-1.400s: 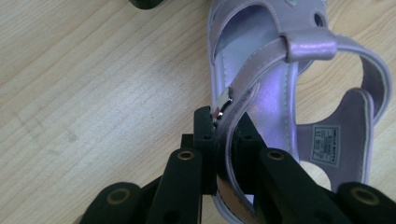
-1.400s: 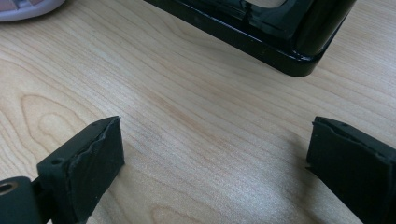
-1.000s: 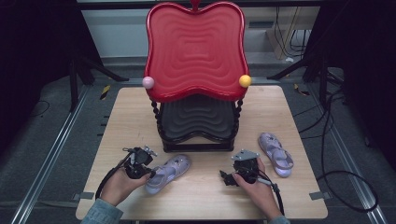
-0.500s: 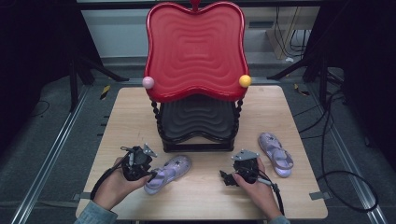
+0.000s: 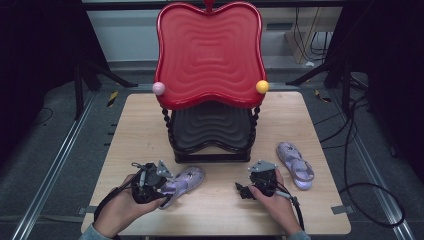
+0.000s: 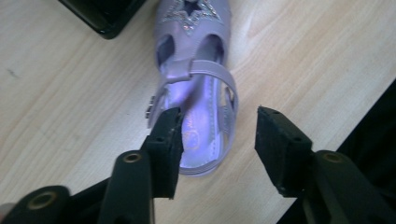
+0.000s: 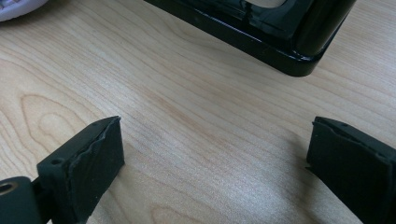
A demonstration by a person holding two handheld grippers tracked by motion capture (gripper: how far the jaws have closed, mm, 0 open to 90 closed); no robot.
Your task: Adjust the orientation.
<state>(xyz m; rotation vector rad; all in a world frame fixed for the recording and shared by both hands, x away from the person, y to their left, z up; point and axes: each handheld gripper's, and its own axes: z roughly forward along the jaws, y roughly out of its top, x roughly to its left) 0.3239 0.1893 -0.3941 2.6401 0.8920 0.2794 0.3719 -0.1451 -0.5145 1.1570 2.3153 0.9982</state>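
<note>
Just in front of the red-and-black rack (image 5: 210, 100), in the high view, a lilac sandal (image 5: 184, 180) is seen lying flat, the left gripper (image 5: 150, 177) at its heel, the right gripper (image 5: 261, 179) well apart. From the left gripper view, jaws just opened are seen, the sandal's heel released between them. From the right gripper view, widely parted jaws are seen over bare table (image 7: 205, 126) before the rack's base.

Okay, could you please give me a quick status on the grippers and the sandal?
Left gripper just opening, pads off the near sandal, heel between its jaws. Right gripper open over bare table. Second sandal lies beside it. Nothing in the way.
</note>
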